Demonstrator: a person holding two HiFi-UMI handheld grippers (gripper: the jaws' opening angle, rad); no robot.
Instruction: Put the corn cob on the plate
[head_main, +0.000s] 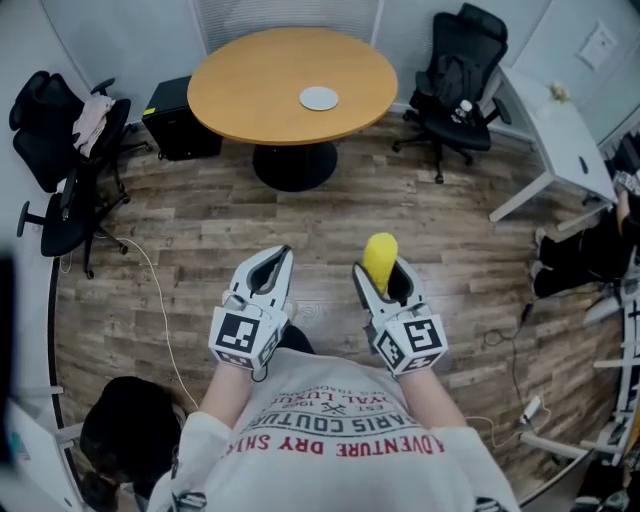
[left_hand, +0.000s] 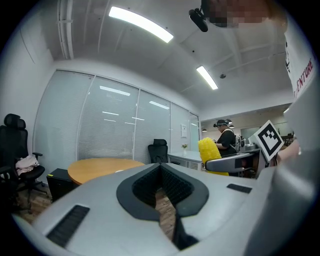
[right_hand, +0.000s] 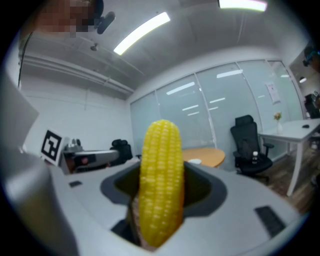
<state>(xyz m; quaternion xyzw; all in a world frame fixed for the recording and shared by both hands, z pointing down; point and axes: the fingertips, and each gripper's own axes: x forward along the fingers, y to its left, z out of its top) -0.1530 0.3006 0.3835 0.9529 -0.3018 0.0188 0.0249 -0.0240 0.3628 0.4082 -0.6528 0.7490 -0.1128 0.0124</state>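
Far left: black office chair (head_main: 62, 190) with a pale cloth (head_main: 90, 118) draped over its back; next to it a black box (head_main: 180, 120) on the wood floor (head_main: 200, 240), just beside the round wooden table (head_main: 262, 85); white plate (head_main: 319, 98) sits on the table top, right of its centre, nothing on it.

Left gripper (head_main: 281, 256) held low in front of the person's torso; jaws together at the tips, nothing between them; only a thin slit of floor shows through the hollow of the pads in the left gripper view.

Right gripper (head_main: 385, 280) just beside it, same height; jaws clamped on the corn cob (head_main: 379, 252); cob stands upright along the jaws, yellow tip sticking out past them; it is in the air, well apart from the plate and the table.

Right of the table: second black office chair (head_main: 455, 75), small bottle on its seat; far right a white desk (head_main: 562, 140); cables (head_main: 515, 360) on the floor below it.
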